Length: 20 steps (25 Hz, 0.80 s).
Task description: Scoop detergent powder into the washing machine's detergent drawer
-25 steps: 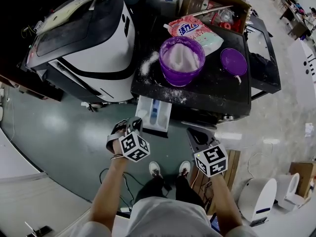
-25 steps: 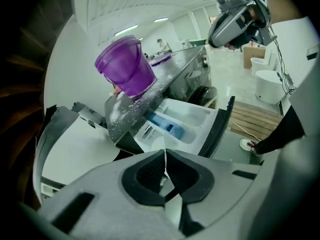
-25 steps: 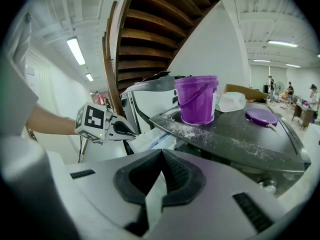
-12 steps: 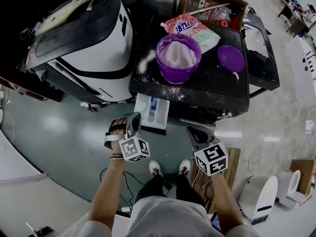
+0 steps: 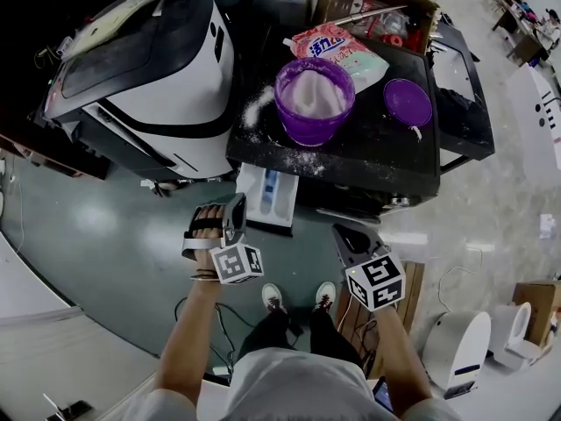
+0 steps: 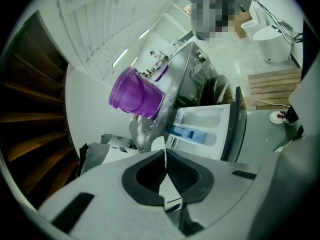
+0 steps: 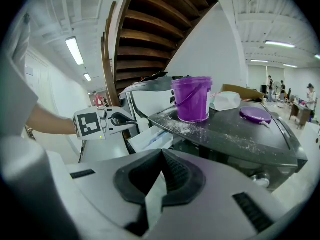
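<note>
Left tool [image 5: 235, 209], lower centre-left of the frame: jaws clenched together, nothing between them. Its tip is close beside the open white plastic detergent drawer [image 5: 268, 196]. Right tool [image 5: 345, 231], lower centre-right: jaws likewise pressed together, empty. The drawer juts from the front of the black-topped washing machine [image 5: 386, 160]. On that top, upper centre: round purple plastic bucket [image 5: 314, 103] holding white powder, round purple lid [image 5: 408, 105] to its right, scattered white powder [image 5: 259, 109] to its left.
</note>
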Motion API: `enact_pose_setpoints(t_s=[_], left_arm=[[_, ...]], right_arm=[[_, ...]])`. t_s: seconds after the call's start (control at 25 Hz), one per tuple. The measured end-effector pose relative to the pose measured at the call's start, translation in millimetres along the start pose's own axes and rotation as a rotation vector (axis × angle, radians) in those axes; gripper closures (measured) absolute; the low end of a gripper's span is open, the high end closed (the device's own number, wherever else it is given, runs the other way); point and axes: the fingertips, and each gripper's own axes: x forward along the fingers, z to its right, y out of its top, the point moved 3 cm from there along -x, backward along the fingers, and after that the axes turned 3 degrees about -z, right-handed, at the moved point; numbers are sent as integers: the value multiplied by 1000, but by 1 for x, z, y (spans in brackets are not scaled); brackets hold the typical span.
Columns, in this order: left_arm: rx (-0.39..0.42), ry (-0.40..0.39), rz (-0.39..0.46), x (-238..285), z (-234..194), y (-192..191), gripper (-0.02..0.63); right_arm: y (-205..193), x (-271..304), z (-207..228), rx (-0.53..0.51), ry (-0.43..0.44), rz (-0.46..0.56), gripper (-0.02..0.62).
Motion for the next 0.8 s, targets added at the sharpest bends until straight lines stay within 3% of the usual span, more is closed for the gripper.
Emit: enact_pose_setpoints(t_s=[0.32,0.48,0.6,0.8], left_arm=[[99,62,6,-5,3,3,592],[86,64,8,-4,5,0,592],[-52,11,24,-4,3,-5,592],[-529,-164,81,0,3,-13,592]], right_arm=[[-3,-3,1,10,-11,1,598],[-3,-4,2,12,-21,3,599],[-4,-6,3,20,-26,6,598],[-2,-7,1,36,-22,14,599]])
